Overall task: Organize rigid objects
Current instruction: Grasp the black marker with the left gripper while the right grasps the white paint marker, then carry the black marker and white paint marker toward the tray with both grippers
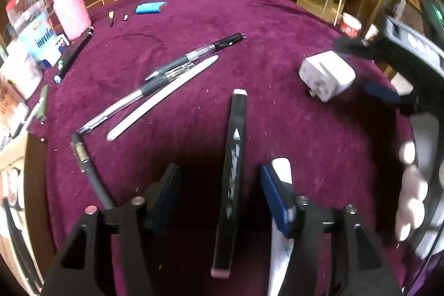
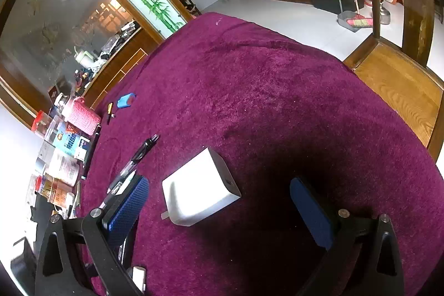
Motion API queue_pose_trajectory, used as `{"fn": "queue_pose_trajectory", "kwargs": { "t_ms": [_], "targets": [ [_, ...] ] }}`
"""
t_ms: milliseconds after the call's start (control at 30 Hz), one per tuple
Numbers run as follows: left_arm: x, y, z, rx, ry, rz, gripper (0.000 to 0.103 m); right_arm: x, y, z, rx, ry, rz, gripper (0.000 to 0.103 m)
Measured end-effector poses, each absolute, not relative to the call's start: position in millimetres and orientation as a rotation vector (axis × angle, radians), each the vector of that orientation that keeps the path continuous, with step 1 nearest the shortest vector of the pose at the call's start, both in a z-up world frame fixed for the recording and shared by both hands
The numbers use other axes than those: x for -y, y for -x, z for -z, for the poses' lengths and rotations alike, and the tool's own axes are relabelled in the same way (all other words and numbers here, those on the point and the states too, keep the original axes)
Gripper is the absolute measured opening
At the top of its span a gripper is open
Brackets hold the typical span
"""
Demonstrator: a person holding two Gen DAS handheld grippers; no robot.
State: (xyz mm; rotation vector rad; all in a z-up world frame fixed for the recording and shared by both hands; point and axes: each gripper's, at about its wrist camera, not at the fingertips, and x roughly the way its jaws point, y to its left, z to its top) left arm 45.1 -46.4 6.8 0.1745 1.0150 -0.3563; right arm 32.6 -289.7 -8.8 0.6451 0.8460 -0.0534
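**Right claw straddles the white charger; left claw hangs over a black marker**

The white charger (image 2: pixel 201 189) lies on its side on the purple cloth (image 2: pixel 277 101), a smooth hard plastic block with rounded corners, its metal prongs poking out toward 7 o'clock. The right gripper (image 2: pixel 222 201) stands wide open with the charger between its blue ribbed pads (image 2: pixel 127 204), neither pad touching it. That looks like the set-up for a squeeze across the block's flat faces, which should give rubber a sure hold.

In the left view the left gripper (image 1: pixel 219 182) is also wide open and holds nothing. A black marker (image 1: pixel 234 171), long and flat-sided with pale end caps, lies on the cloth between its pads, pointing to 12 o'clock. A white strip shows under the right-hand pad; what it is I cannot tell.

Toward 10 o'clock, three pens (image 1: pixel 172 74) lie in a loose bundle, two clear-barrelled with dark rubber grips, one plain white. Another dark pen (image 1: pixel 83 154) lies at 9 o'clock. Farther out sit a blue case (image 1: pixel 151 8), a pink knitted holder (image 1: pixel 71 13) and boxes (image 1: pixel 41 38) along the cloth's edge. The plush nap should keep round barrels from rolling.
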Motion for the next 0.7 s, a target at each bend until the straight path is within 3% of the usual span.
{"fn": "queue_pose_trajectory", "kwargs": {
  "t_ms": [67,100,167,600,700],
  "targets": [
    [46,-42,-6,-0.998,-0.184,0.354,0.061,290,-33,8,-0.846,-0.644,0.054,0.102],
    [46,-39,-6,-0.984,-0.186,0.355,0.054,290,-33,9,-0.846,-0.643,0.054,0.102],
    [42,-32,-10,-0.979,-0.173,0.367,0.015,290,-33,8,-0.844,-0.643,0.053,0.102],
    [-57,58,-76,-0.845,0.209,0.424,0.014,278,-14,-26,-0.641,-0.497,0.112,0.102],
    [-90,79,-87,-0.812,0.266,0.400,0.014,265,-8,-33,-0.701,-0.488,0.086,0.102]
  ]
}}
